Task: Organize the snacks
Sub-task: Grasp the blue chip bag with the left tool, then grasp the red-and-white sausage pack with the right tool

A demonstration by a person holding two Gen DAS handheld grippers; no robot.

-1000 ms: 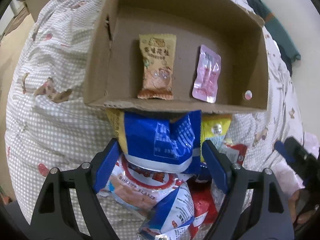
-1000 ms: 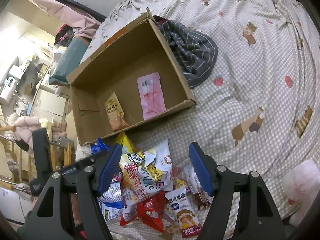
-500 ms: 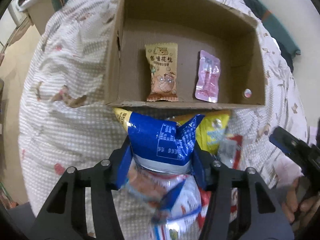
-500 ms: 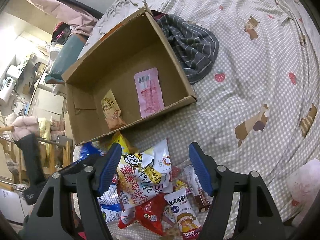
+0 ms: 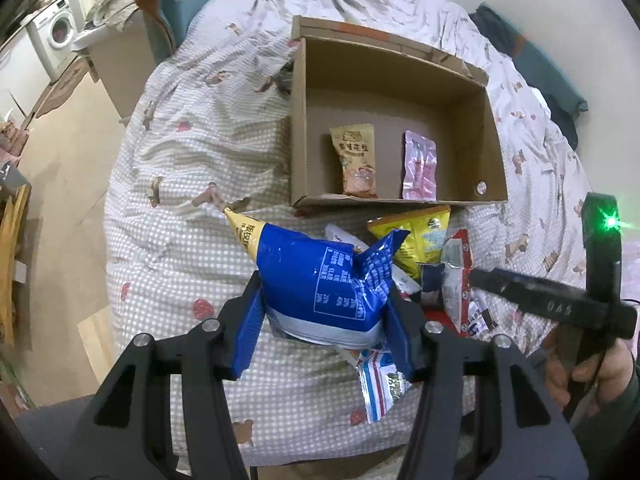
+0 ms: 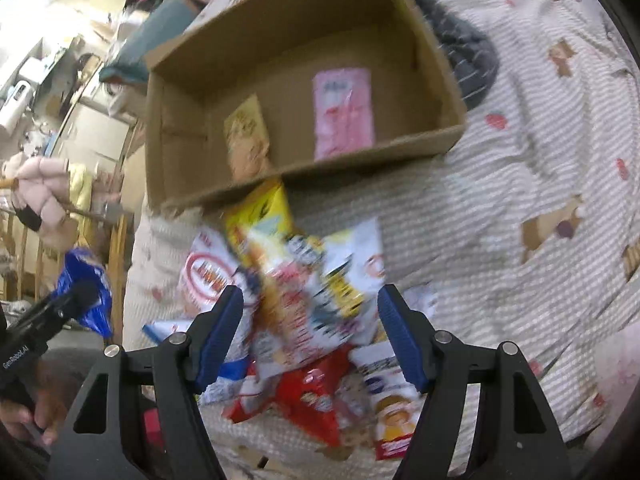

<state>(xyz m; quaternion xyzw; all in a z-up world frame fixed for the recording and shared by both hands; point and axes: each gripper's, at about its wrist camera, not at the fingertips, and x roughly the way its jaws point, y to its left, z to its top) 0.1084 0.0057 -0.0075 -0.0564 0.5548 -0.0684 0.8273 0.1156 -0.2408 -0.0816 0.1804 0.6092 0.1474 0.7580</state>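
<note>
The left gripper (image 5: 322, 334) is clamped on the lower part of a blue snack bag (image 5: 320, 276), held clear of the checked bedspread (image 5: 192, 240), short of the cardboard box (image 5: 492, 128). The bag is glossy, puffy film, creased where the pads bite; the slick film could slide out of the pinch, or the squeezed bag could burst at a seam. Its loose top corner might also catch the box's near wall on the way in and tip the light box on the soft bedding

The right gripper (image 6: 312, 332) hangs with its fingers apart and empty over the snack pile (image 6: 304, 288), a jumble of crinkly foil and plastic packets, yellow, white and red, overlapping each other. Closing there could snag 2 packets at once, since the edges interleave

Inside the box lie 2 flat packets side by side: a tan peanut packet (image 5: 354, 164) and a pink pouch (image 5: 419, 170), both thin and smooth
</note>
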